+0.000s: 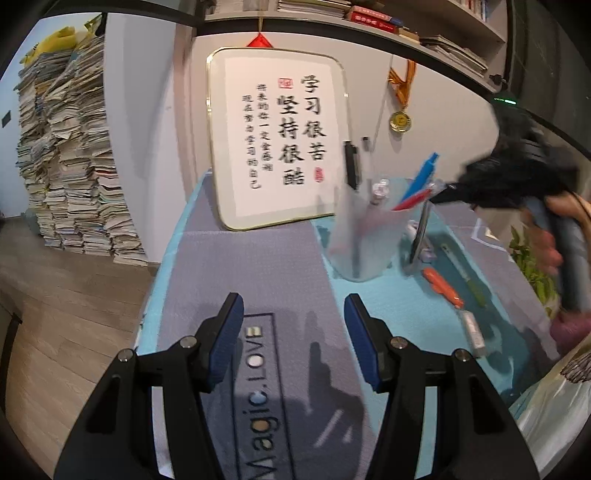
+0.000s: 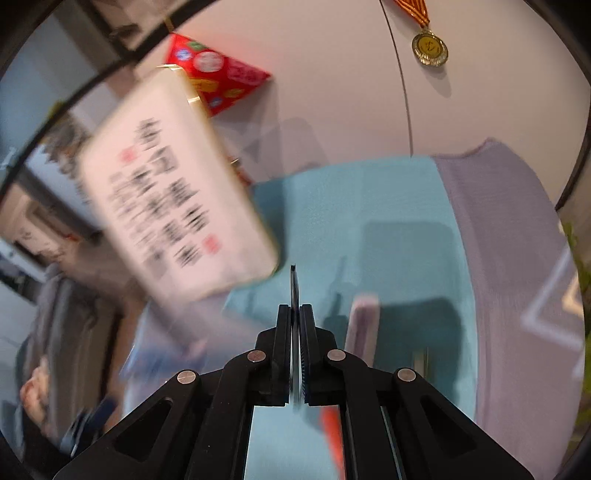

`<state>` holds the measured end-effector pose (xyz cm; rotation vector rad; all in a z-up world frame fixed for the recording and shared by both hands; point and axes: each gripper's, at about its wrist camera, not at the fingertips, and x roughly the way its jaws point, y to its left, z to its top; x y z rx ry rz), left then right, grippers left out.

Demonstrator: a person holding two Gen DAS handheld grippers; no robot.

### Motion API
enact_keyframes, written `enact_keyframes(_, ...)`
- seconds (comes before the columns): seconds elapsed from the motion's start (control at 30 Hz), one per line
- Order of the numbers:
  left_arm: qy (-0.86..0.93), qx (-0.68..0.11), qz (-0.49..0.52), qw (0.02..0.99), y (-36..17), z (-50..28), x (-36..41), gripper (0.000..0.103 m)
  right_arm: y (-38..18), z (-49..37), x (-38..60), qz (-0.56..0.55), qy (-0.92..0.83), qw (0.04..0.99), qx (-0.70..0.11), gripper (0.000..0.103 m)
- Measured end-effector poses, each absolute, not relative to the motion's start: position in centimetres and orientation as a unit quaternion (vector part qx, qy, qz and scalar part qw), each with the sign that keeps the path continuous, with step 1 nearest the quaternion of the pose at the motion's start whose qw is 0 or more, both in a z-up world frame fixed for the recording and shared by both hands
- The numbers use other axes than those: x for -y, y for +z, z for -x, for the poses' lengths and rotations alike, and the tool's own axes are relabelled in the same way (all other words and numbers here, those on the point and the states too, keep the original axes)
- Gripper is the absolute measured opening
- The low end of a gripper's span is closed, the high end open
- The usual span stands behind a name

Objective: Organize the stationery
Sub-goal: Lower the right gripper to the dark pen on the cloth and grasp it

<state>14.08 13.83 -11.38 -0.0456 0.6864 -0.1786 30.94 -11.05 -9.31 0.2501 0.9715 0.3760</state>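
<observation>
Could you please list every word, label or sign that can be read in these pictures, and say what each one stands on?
"学习很苦 坚持很酷": large characters on the framed board.
Smaller columns and red seals on the board: too small to read surely.
"Magic.LOVE": printed on the grey mat.
Medal: face unreadable.
Red packet: print blurred.
Book spines on the shelf: unreadable.

Black tongs [image 1: 293, 334]; blue ribbed pads [image 1: 227, 341]; silver round screws
</observation>
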Motion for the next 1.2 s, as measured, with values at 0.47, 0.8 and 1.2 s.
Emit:
enact_keyframes(0.47, -0.109, -0.352, 0.008, 0.930, -11.0, -12.5, -10.9, 0.055, -15.6, -19.6, 14.6, -0.150, 0.218, 0.776, -0.573, 0.007)
enact_keyframes(0.8, -0.091, -0.358, 0.008, 0.929, -11.0, -12.3, -10.6, 0.055, -12.9, -16.4, 7.5, 0.139, 0.237, 0.834, -0.479, 0.067)
enact_keyframes(1.2, -0.040, -0.364, 0.052, 0.929, -11.7, -12.4, -15.1, 0.058, -16.6, -20.3, 0.3, 0.337, 0.309, 0.774, -0.439, 0.035)
